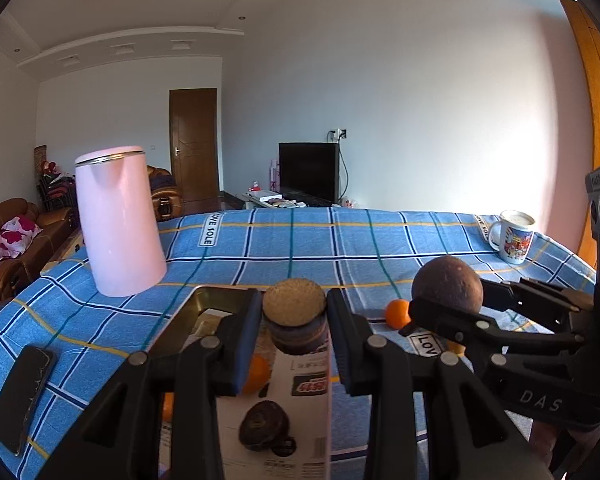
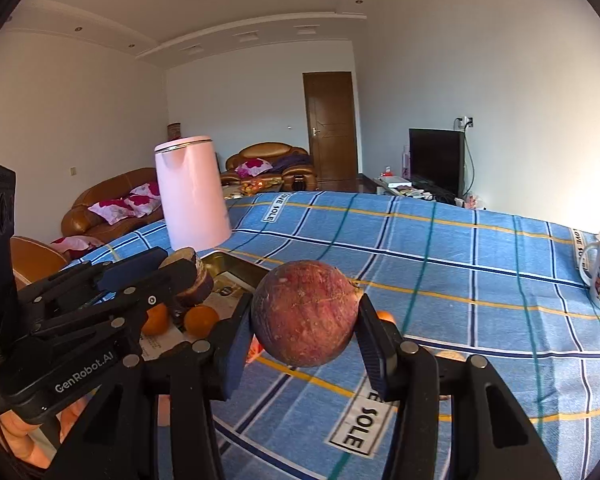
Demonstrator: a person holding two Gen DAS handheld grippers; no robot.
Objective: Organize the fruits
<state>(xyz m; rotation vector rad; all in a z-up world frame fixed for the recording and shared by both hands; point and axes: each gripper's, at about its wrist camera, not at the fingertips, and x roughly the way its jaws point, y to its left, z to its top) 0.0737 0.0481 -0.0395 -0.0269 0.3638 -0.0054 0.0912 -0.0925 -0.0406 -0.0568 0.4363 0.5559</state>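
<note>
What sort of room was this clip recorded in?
Most likely a home living room: brown leather sofas with floral cushions, a television by the wall, and a table under a blue plaid cloth.

Home living room: leather sofa (floral cushions), television, checked tablecloth.

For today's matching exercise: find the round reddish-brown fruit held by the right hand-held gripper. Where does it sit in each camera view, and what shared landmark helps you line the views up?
Left wrist view: the round reddish-brown fruit is right of centre, clamped in the right hand-held gripper coming in from the right edge.
Right wrist view: it sits at centre, between the fingers.
Shared landmark: the pink kettle on the blue checked cloth.
</note>
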